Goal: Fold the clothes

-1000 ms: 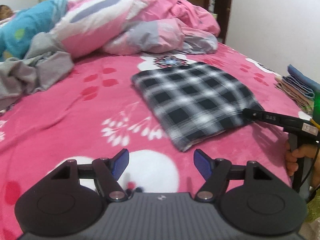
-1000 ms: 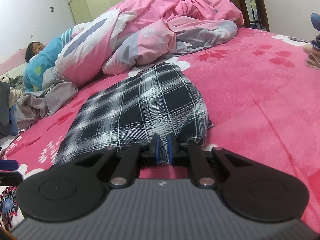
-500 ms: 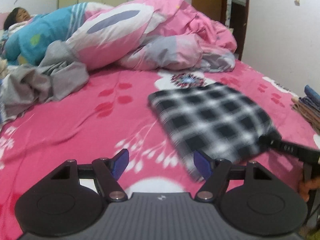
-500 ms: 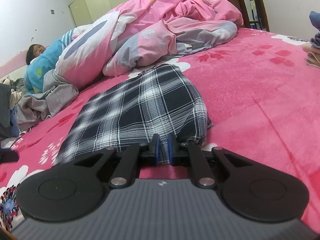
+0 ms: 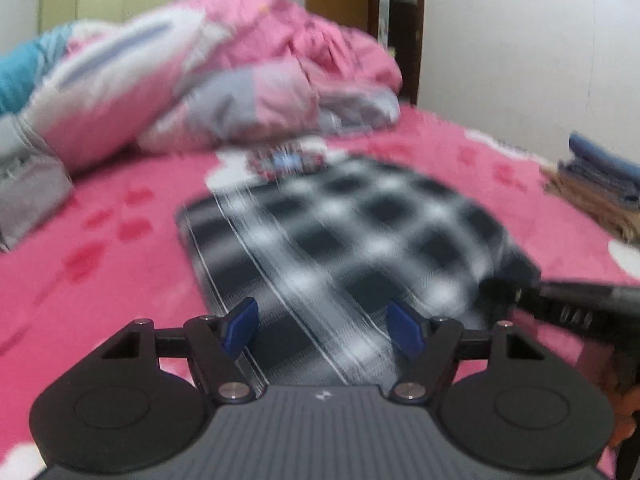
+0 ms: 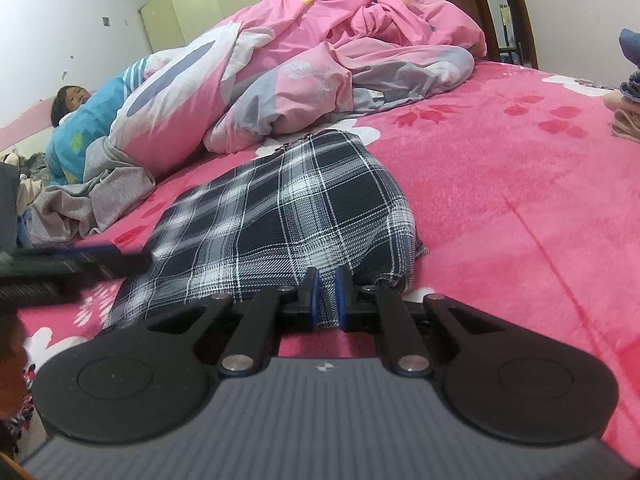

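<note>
Right gripper: jaws clenched on the near edge of the plaid garment, pinching a fold of cloth between the 2 blue pads.
Left gripper: jaws released and wide apart, low over the garment's other near corner; this view is blurred.
Plaid garment: folded flat in a rectangle on the pink floral bedspread, near the bed's front edge.
Folded stack: at the bed's right side.
Crumpled duvet: heaped behind, a person lying past it.

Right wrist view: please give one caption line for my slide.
Right tongs shut on folded plaid cloth on pink bed.
</note>
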### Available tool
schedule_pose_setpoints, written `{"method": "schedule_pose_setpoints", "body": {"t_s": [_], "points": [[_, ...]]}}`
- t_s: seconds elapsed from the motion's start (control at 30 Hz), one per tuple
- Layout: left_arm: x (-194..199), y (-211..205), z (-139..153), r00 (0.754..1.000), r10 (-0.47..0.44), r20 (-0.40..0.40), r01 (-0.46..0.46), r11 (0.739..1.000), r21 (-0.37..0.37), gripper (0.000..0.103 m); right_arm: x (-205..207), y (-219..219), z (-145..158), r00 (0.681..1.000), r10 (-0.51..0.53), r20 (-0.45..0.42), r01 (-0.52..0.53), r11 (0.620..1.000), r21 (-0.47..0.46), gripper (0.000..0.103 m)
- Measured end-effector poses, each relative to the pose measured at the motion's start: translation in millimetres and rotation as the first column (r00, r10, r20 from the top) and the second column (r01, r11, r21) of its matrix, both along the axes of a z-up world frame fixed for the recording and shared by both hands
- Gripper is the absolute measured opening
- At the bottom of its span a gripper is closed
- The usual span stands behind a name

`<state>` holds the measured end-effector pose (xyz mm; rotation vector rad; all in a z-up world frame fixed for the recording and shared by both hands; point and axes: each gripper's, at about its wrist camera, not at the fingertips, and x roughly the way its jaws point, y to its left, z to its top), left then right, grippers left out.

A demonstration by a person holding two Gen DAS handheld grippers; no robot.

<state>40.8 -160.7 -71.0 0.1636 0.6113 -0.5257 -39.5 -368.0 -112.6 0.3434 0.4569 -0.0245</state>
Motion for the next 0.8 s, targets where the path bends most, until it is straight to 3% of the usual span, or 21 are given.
{"method": "schedule_pose_setpoints", "body": {"t_s": [0.17, 0.23, 0.37, 0.5, 0.6, 0.7, 0.8], "points": [[4, -1, -6, 1.000, 0.007, -0.013, -0.007, 1.000, -0.020, 0.079, 0, -6, 5, 1.000, 0.009, -0.012, -0.009, 0.999, 0.032, 0.008], [6, 2, -6, 1.000, 0.005, -0.029, -0.006, 1.000, -0.028, 0.080, 0, -6, 14, 1.000, 0.012, -0.029, -0.012, 1.000, 0.024, 0.013], [7, 4, -4, 0.999, 0.005, -0.049, -0.007, 1.000, -0.028, 0.080, 3, -5, 50, 0.998, 0.033, 0.049, -0.031, 0.999, -0.030, 0.017], [12, 4, 0, 0.996, 0.014, -0.083, -0.016, 1.000, -0.024, 0.080, 45, 2, 78, 0.995, 0.088, 0.053, -0.080, 0.986, -0.144, 0.018], [16, 5, 3, 0.993, 0.026, -0.119, -0.029, 0.999, -0.024, 0.080, 84, 2, 73, 0.995, 0.101, 0.009, -0.098, 0.980, -0.175, 0.018], [18, 4, 4, 0.991, 0.040, -0.130, -0.043, 0.999, -0.017, 0.080, 120, -5, 42, 0.988, 0.071, -0.134, -0.098, 0.973, -0.207, 0.018], [19, 2, 5, 0.989, 0.054, -0.141, -0.056, 0.998, -0.010, 0.080, 127, -12, 35, 0.984, 0.079, -0.160, -0.107, 0.979, -0.174, 0.018]]}}
